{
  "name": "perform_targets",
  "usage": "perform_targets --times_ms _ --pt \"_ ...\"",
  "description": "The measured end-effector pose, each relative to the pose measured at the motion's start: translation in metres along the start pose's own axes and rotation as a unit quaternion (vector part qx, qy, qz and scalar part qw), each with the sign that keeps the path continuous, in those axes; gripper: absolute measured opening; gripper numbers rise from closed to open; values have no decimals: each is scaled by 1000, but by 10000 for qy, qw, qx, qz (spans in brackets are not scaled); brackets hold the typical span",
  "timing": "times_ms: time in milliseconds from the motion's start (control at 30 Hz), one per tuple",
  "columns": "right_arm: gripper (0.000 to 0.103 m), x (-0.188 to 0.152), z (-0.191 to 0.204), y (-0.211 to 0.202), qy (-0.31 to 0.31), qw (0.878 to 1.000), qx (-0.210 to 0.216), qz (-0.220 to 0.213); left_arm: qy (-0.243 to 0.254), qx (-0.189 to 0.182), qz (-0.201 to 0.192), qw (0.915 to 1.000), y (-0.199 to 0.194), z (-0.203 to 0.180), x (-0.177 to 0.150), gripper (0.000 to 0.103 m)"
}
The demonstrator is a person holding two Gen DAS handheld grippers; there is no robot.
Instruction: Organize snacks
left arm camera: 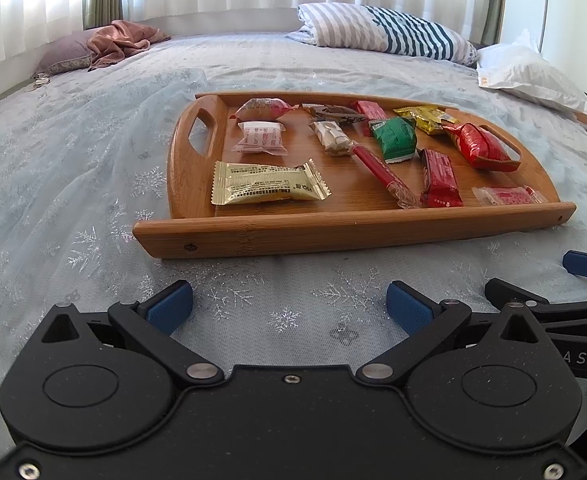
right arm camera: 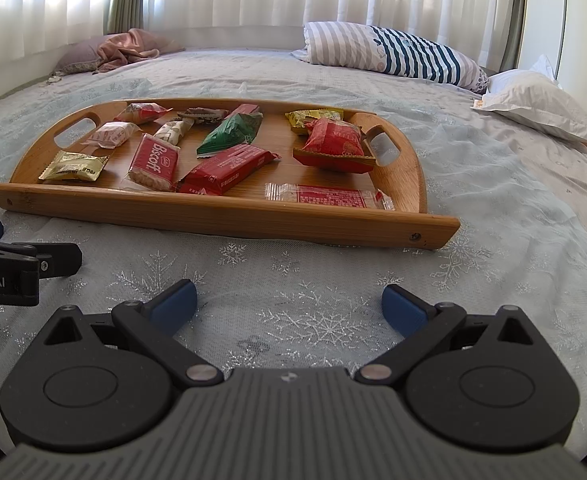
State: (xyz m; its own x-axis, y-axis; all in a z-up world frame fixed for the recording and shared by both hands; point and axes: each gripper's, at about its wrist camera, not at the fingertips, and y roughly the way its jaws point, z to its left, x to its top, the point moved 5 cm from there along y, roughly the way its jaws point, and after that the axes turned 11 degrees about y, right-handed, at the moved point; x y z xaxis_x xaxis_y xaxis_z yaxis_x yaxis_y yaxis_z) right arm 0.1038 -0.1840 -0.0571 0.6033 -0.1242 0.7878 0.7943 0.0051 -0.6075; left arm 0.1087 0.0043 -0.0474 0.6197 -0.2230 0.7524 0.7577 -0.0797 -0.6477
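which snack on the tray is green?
The green packet mid-tray, the only green wrapper; the others on the wooden tray are red, gold, brown or pale.

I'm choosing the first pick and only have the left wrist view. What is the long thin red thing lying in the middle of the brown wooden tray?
Observer: A flat red plastic packet; the right wrist view shows its face, printed Biscoff.
Operator: Is the right gripper ready?
Observer: The right gripper is open, jaws spread wide, nothing between them, above the pale snowflake-patterned bedspread.
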Motion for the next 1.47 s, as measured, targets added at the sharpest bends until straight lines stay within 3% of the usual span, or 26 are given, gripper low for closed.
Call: perform_targets --times_ms 1467 --pt "103 0 1 0 -6 10000 -5 -5 30 -1 8 10000 0 -2 -2 103"
